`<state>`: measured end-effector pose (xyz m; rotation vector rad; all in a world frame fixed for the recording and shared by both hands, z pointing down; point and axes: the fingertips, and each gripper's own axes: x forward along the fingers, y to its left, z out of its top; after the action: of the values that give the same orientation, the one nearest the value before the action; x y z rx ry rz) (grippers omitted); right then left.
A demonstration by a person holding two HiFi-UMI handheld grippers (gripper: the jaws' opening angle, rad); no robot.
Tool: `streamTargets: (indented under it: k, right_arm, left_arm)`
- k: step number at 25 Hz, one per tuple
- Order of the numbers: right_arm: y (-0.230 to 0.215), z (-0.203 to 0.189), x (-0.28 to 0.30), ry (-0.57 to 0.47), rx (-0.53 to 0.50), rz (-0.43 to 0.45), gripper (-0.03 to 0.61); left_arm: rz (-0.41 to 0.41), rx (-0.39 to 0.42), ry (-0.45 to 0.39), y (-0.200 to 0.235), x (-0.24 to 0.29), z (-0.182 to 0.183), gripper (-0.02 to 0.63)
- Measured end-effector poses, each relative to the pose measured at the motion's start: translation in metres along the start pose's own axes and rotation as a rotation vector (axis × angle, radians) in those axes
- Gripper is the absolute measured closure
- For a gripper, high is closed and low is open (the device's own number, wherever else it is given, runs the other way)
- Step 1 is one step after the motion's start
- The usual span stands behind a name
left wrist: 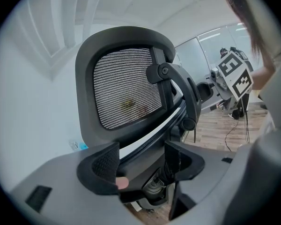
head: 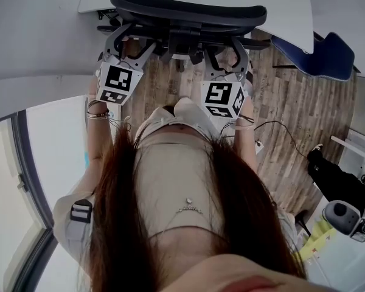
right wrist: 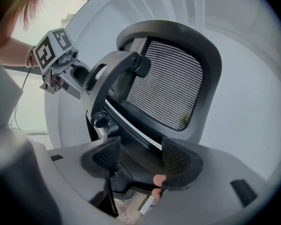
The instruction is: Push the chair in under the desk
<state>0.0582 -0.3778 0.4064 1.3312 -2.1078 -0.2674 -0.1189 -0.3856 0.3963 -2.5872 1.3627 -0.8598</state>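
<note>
We are at the pushing step. The chair [head: 188, 8] stands on the near side of the desk [head: 286, 17], its back [left wrist: 126, 90] turned away from the desk and toward us. In the head view the top of the back overlaps the desk's near edge, but we cannot tell how far the seat reaches beneath the desk. The left gripper [left wrist: 141, 162] sits low on the back, on the side away from the desk, with its jaws apart and the frame's lower edge running between them, not clamped. The right gripper [right wrist: 141, 156] sits beside it in the same way, also spread wide over the frame. We judge that the next move calls for an even shove from both grippers straight toward the desk, so that the chair rolls in without swivelling. We count one black chair, one desk and two grippers, plus one blue chair [head: 322, 53] at the desk's right end.
</note>
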Motion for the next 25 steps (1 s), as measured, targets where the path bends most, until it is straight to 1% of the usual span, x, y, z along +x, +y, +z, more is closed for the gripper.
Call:
streamTargets:
  k: [16, 25]
  right_arm:
    - [-0.005, 0.002, 0.006, -0.026, -0.004, -0.002, 0.302]
    - [-0.020, 0.003, 0.030, -0.032, -0.005, 0.018, 0.304]
  left_arm:
    - [0.012, 0.003, -0.002, 0.004, 0.005, 0.003, 0.325]
    - [0.020, -0.007, 0.013, 0.016, 0.029, 0.008, 0.324]
